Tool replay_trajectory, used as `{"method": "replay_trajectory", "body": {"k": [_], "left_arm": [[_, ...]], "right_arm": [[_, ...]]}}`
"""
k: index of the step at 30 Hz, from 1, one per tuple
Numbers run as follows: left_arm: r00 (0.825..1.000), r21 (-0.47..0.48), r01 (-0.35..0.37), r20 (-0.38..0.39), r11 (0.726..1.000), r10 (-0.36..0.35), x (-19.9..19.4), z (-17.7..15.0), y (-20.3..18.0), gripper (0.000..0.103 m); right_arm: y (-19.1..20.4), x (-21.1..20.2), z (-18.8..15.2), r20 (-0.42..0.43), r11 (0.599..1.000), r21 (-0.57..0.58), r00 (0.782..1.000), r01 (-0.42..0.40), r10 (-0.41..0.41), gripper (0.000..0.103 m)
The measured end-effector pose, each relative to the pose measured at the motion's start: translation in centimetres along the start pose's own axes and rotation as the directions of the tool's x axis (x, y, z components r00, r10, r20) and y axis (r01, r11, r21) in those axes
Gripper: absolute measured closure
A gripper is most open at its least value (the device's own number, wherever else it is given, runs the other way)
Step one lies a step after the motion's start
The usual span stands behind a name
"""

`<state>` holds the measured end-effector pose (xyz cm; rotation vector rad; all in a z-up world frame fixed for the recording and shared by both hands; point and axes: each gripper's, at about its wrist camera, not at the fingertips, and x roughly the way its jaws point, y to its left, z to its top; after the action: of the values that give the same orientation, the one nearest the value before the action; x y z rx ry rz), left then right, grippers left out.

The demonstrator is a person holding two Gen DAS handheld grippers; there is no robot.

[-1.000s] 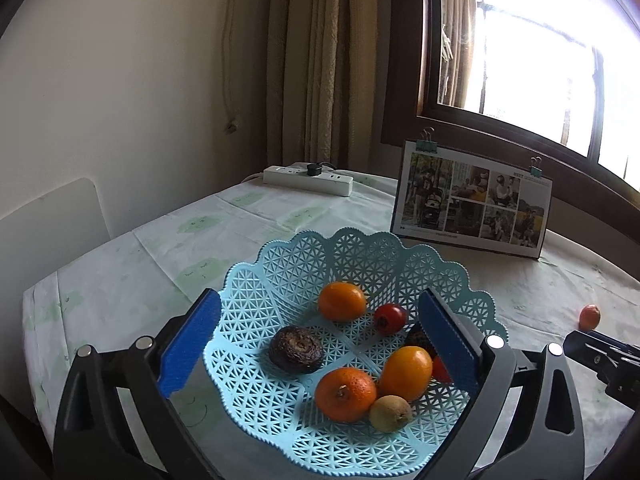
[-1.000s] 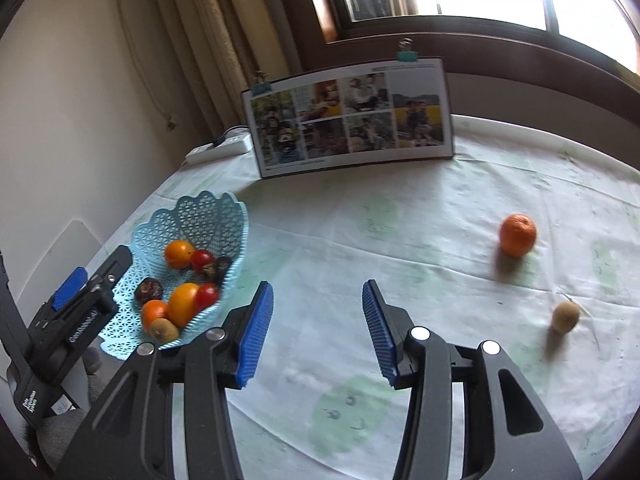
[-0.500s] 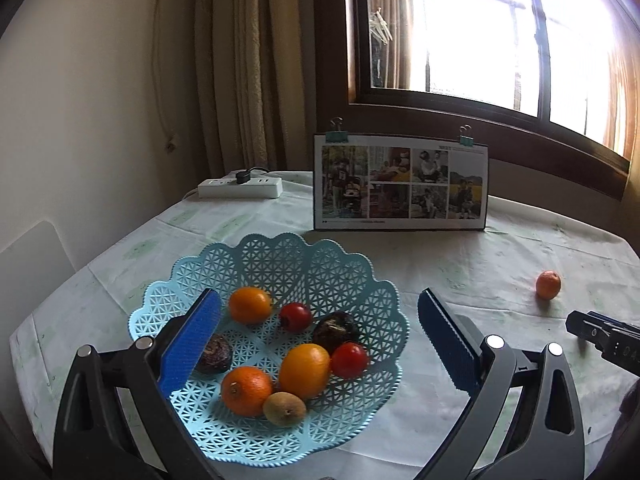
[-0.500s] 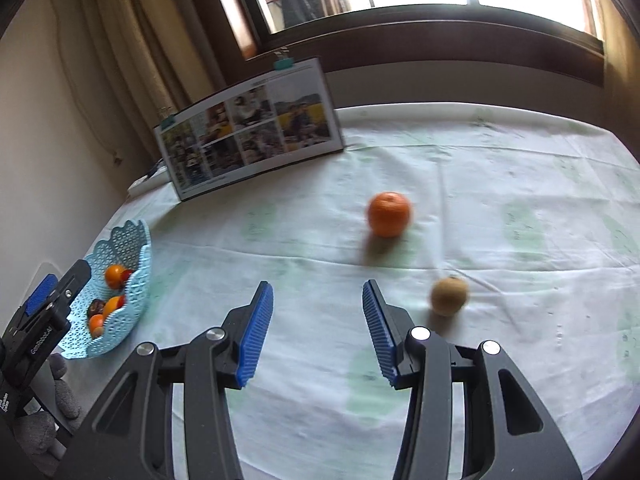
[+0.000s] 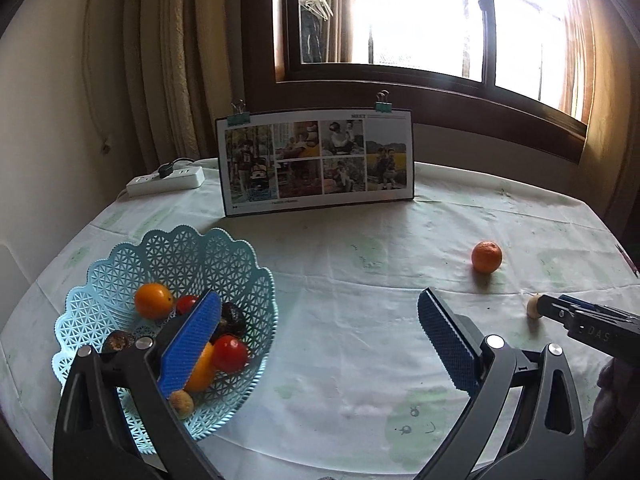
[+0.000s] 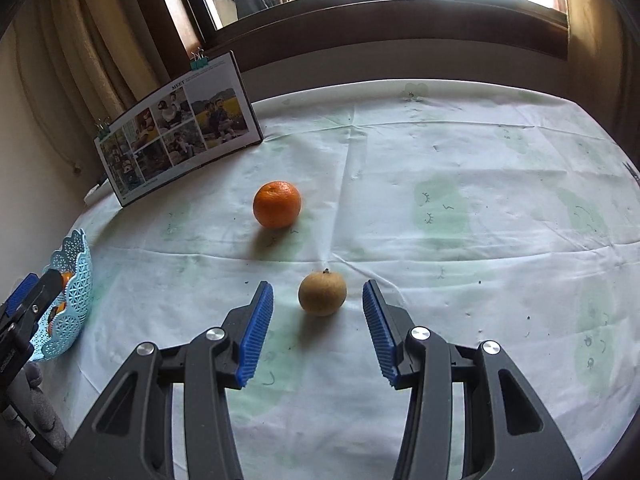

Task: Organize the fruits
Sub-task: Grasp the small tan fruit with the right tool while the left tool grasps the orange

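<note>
"MEET" heads the photo board (image 6: 176, 128) at 10 o'clock; "DAS" marks the right gripper (image 5: 592, 322).

Daylight is pouring in through a dark wood-framed window (image 5: 420, 20), blowing out the glass. Clothes hangers (image 5: 316, 0) are hanging outside it. Beige curtains (image 5: 168, 60) are hanging left of the frame, against a plain cream wall (image 5: 48, 100). The counter (image 5: 360, 264) is wearing a white cloth with faint green prints. A photo calendar (image 5: 316, 160) is standing upright at the back, clipped on top. A white power strip (image 5: 166, 179) is lying just left of it.
</note>
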<state>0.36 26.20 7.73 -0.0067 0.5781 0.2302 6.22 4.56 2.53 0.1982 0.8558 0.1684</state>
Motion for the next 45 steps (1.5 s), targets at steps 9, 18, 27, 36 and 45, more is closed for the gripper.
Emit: {"method": "replay_trajectory", "body": {"k": [9,18,27,36,45], "left_arm": [[0.999,0.051,0.039,-0.031,0.998,-0.037,0.8,0.2,-2.1,0.003],[0.989,0.073,0.116,-0.103,0.991,-0.108,3.8,1.4,-5.1,0.003],[0.968,0.099,0.187,-0.186,0.977,-0.167,8.9,2.9,-9.9,0.003],[0.959,0.169,0.226,-0.209,0.959,-0.189,12.1,3.6,-14.3,0.003],[0.950,0.177,0.242,-0.242,0.954,-0.197,14.5,4.0,-15.5,0.008]], "right_arm": [[0.4,2.1,0.2,-0.046,0.998,-0.062,0.999,0.017,-0.019,0.075],[-1.1,-1.0,0.5,0.028,1.000,-0.027,1.000,0.002,-0.002,0.075],[-2.9,-1.3,0.7,0.035,1.000,0.029,0.999,-0.008,0.007,0.075],[-3.5,-1.3,0.9,0.034,0.998,0.054,0.999,-0.012,0.011,0.075],[-3.8,-1.2,1.0,0.033,0.998,0.066,0.999,-0.015,0.013,0.074]]}}
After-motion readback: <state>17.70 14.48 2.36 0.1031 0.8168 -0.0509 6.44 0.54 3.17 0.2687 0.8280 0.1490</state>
